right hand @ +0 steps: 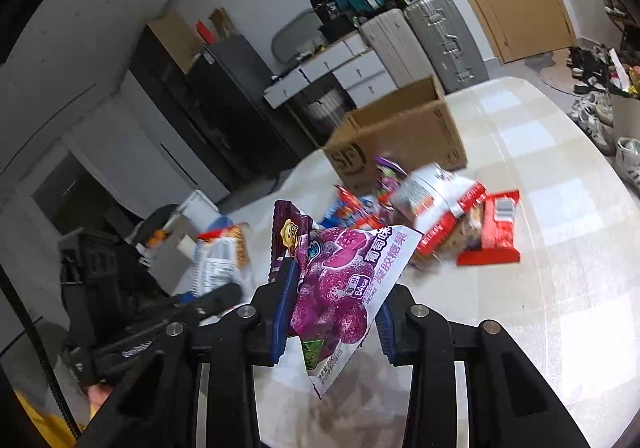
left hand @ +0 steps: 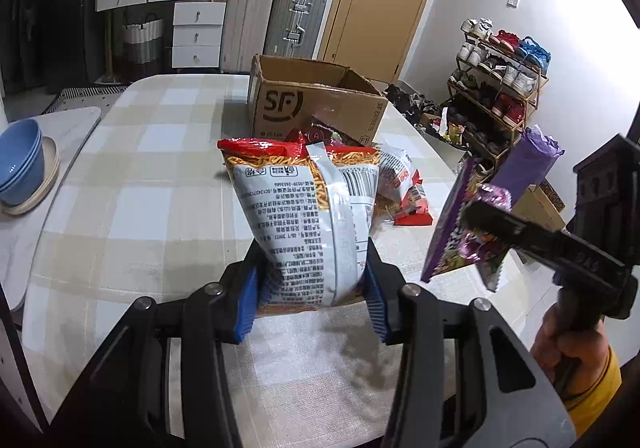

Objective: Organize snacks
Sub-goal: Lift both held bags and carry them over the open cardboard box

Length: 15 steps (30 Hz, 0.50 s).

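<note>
Holding one packet apiece, both tools were clear of the desk (left hand: 132, 175). The left tool (left hand: 312, 288) had its blue pads pressed on the lower end of a noodle bag (left hand: 308, 207), which stood upright between them, long axis running toward twelve o'clock. The right tool (right hand: 334, 312) was nearly shut, pinching a purple candy packet (right hand: 344, 288) that hung tilted, its lower corner pointing to about six o'clock. The cardboard box (left hand: 316, 103), top open, sat at twelve o'clock from the left tool, beyond the bag, and at about one o'clock from the right tool, with a heap of loose snacks (right hand: 452, 215) lying on the desk just in front of it. Judging from both views, the box was the likely place for the packets; neither hand looked plainly nearer, and each bag would have to go forward over the heap and the box's near wall.
</note>
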Tool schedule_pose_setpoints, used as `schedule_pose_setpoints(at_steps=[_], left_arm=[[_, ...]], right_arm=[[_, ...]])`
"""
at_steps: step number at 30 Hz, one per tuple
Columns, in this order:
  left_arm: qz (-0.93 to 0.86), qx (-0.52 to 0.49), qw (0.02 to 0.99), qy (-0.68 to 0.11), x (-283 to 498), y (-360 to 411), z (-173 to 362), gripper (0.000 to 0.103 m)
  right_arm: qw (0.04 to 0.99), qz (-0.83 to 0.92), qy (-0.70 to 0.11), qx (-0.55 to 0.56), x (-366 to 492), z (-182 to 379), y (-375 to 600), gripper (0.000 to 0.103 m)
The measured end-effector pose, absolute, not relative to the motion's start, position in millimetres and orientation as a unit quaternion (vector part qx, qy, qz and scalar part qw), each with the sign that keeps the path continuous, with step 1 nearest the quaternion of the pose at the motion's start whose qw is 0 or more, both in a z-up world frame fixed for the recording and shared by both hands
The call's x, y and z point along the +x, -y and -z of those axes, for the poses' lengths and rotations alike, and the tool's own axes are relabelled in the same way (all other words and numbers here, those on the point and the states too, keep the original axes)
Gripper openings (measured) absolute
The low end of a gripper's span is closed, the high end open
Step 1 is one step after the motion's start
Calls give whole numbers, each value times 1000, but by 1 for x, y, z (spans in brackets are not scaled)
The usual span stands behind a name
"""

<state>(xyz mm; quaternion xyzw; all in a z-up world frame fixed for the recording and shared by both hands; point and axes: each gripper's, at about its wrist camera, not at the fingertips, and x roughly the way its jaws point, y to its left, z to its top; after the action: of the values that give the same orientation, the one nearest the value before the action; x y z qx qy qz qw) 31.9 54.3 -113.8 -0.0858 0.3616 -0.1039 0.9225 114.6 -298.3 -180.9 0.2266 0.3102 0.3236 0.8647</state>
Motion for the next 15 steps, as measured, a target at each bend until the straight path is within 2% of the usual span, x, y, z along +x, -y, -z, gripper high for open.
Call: schedule_pose_setpoints(at_steps=[6,15], left_arm=[[110,-83,926,-350,35,-61,86,42],[112,-69,937,-322,95,-78,23,42]], right_arm=[[865,-348,-287,220,127,140,302,36],[870,-370,-261,196,190,68,304,36]])
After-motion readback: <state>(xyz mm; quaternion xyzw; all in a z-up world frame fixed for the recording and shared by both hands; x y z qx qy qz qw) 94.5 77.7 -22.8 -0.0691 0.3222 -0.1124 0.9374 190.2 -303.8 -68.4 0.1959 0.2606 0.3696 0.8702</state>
